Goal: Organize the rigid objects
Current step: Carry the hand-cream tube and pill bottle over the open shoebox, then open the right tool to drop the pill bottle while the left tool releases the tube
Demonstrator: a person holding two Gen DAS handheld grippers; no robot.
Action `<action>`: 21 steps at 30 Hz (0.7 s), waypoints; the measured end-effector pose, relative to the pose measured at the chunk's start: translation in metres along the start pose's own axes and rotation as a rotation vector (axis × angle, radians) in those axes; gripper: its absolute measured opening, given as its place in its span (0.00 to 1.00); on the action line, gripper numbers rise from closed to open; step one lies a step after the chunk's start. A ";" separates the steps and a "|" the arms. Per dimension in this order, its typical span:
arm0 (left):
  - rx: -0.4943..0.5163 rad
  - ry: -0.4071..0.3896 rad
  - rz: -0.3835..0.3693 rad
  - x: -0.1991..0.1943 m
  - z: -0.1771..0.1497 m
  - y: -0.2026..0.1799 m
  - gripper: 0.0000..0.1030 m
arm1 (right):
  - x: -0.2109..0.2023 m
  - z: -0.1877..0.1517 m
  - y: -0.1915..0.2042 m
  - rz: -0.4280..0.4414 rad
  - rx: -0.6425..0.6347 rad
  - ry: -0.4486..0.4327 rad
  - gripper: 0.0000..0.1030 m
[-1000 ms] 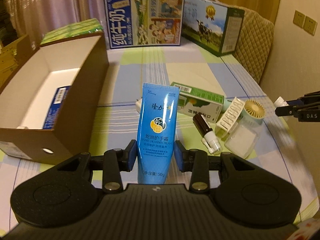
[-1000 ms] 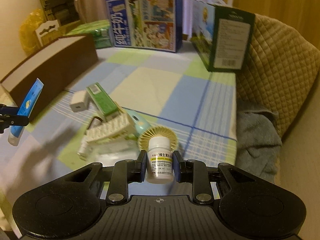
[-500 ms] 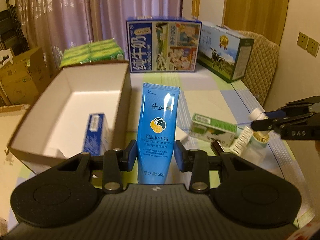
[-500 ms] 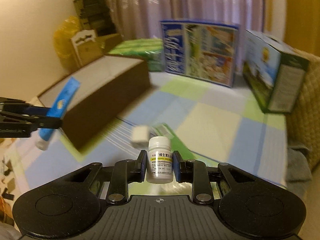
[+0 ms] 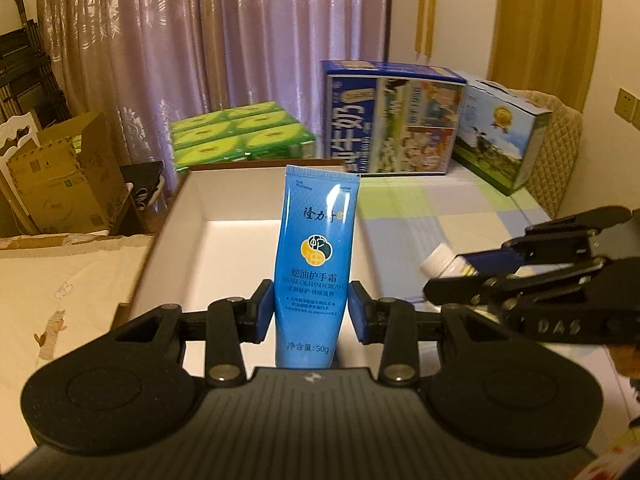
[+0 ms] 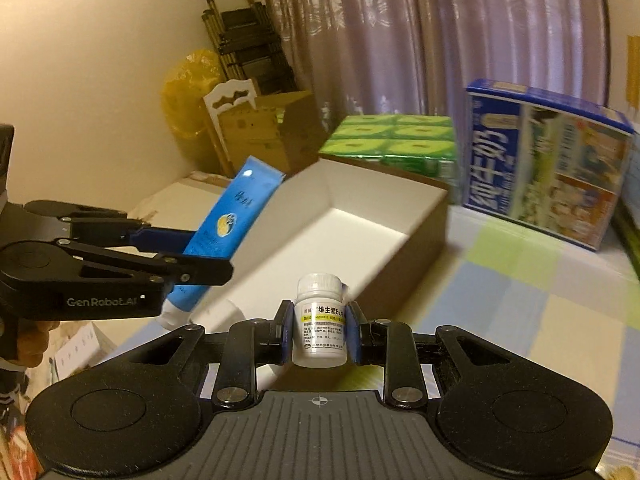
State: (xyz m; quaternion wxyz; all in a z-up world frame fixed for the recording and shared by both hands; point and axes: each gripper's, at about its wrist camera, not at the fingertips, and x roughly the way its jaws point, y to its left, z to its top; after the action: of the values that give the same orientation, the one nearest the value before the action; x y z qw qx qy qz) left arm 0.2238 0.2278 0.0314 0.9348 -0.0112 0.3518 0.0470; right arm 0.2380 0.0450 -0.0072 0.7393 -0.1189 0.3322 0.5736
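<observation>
Hovering over the open box [image 5: 168,216]: left gripper [image 5: 312,312] clamps the blue tube [image 5: 316,248]; right gripper [image 6: 318,330] clamps the white bottle [image 6: 320,320]; releasing too high could bounce either out, and the grippers could collide.

A glossy blue plastic hand cream tube [image 5: 314,256] catches the light between matt black plastic gripper fingers with blue pads [image 5: 264,312]; a smooth white plastic vitamin bottle [image 6: 320,320] bears a printed paper label. The open cardboard box [image 6: 424,220] is plain brown outside and smooth matt white inside. Behind it, green packs [image 5: 240,136] gleam under shiny plastic wrap, and a printed milk carton case [image 5: 392,120] shows semi-gloss card. A checked woven cloth [image 6: 520,300] covers the table; sheer patterned curtains [image 5: 200,60] hang with a soft sheen, beside a quilted fabric chair back [image 5: 560,152].
</observation>
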 end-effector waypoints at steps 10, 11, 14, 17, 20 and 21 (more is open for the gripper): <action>0.004 0.100 -0.016 0.055 0.010 0.084 0.33 | 0.105 0.028 0.034 -0.043 0.054 0.102 0.23; 0.002 0.108 -0.019 0.060 0.010 0.090 0.33 | 0.114 0.029 0.034 -0.052 0.058 0.113 0.23; 0.000 0.144 -0.042 0.081 0.010 0.106 0.33 | 0.132 0.031 0.035 -0.067 0.072 0.142 0.23; 0.002 0.186 -0.065 0.099 0.006 0.114 0.33 | 0.147 0.030 0.035 -0.086 0.078 0.169 0.23; 0.005 0.231 -0.082 0.117 0.002 0.120 0.33 | 0.159 0.029 0.035 -0.101 0.089 0.192 0.23; 0.008 0.241 -0.089 0.121 0.000 0.120 0.34 | 0.162 0.029 0.035 -0.106 0.093 0.199 0.23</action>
State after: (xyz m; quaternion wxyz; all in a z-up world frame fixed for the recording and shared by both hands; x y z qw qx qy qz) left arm 0.3029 0.3573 -0.0466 0.8869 -0.0288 0.4611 0.0025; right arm 0.2358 0.1964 -0.0799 0.7365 -0.1583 0.4234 0.5032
